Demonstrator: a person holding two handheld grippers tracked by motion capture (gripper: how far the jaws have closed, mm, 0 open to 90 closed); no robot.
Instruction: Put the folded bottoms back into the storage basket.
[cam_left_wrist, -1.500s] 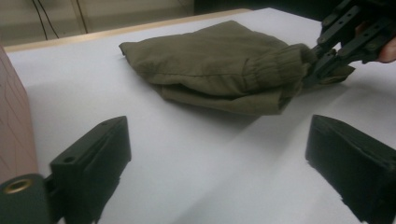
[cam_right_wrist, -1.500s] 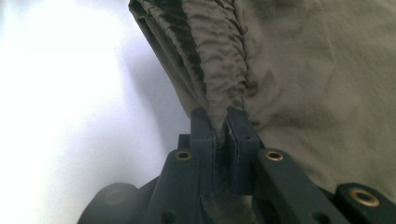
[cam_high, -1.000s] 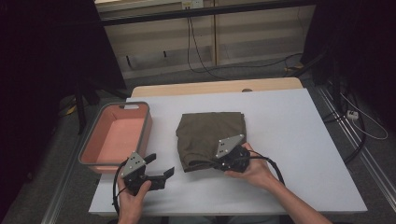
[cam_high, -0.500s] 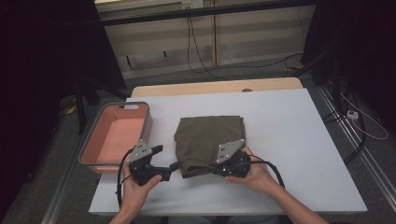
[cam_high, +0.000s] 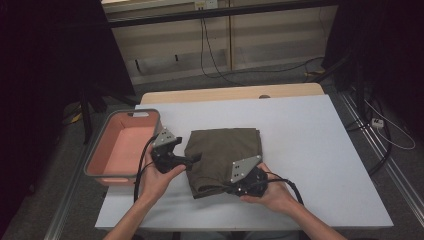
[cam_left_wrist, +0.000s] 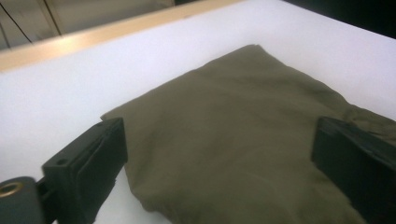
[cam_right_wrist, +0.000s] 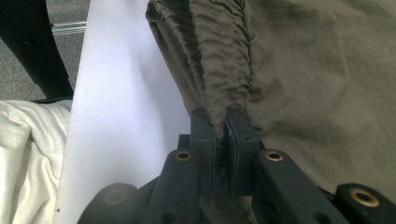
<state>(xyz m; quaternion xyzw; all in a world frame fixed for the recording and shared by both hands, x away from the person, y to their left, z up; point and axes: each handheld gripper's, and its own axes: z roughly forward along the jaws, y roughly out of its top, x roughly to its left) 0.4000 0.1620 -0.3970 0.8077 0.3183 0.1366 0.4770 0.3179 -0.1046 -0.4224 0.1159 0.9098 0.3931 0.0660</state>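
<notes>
Waistband (cam_right_wrist: 224, 60) pinched by right gripper (cam_right_wrist: 223, 128), seen w/ its own cam

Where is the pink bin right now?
In the high view the pink bin sits at the table's left edge, just left of the left gripper and the folded olive garment.

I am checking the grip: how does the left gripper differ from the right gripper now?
The left gripper has just been opening; the right gripper is shut. The left's jaws straddle the folded olive garment without pressing; the right pinches its gathered band. Both are hand-held at the garment's near edge.
</notes>
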